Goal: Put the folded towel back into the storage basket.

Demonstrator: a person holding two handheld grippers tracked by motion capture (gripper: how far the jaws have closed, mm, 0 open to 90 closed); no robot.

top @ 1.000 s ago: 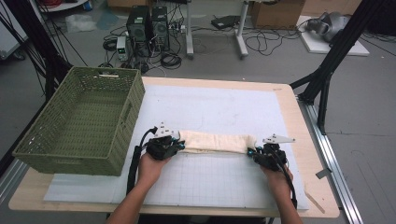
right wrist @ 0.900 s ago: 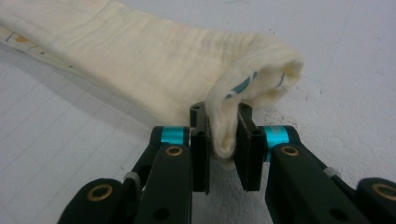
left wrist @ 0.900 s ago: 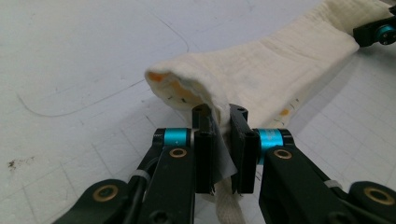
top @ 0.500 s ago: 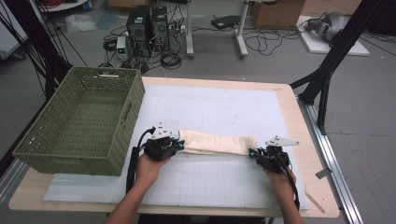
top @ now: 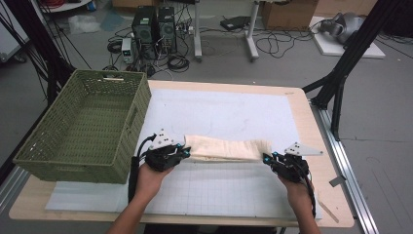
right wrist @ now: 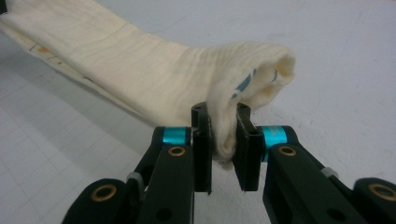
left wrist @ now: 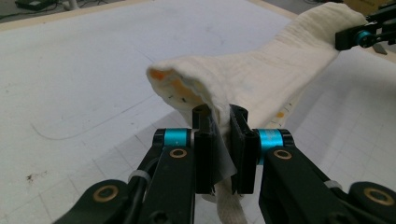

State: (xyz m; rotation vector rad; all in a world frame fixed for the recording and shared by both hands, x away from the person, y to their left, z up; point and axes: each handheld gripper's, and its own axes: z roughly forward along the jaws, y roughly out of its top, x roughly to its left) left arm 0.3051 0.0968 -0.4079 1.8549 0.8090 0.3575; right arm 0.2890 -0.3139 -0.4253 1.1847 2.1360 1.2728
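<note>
A green basket (top: 83,131) is seen at the table's left edge, with nothing visible inside; the left tongs (top: 182,151) are clamped on the left end of a folded cream cloth (top: 224,148), which is stretched across the white mat (top: 219,112); the right tongs (top: 266,158) are clamped on its right end; open mat is left beyond and before the cloth, near the table (top: 311,122) edge.

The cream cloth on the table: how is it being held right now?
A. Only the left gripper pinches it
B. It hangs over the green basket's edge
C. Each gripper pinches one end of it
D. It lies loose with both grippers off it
C: the left gripper has its jaws closed on one end of the cloth, and the right gripper is clamped on the other end.
</note>
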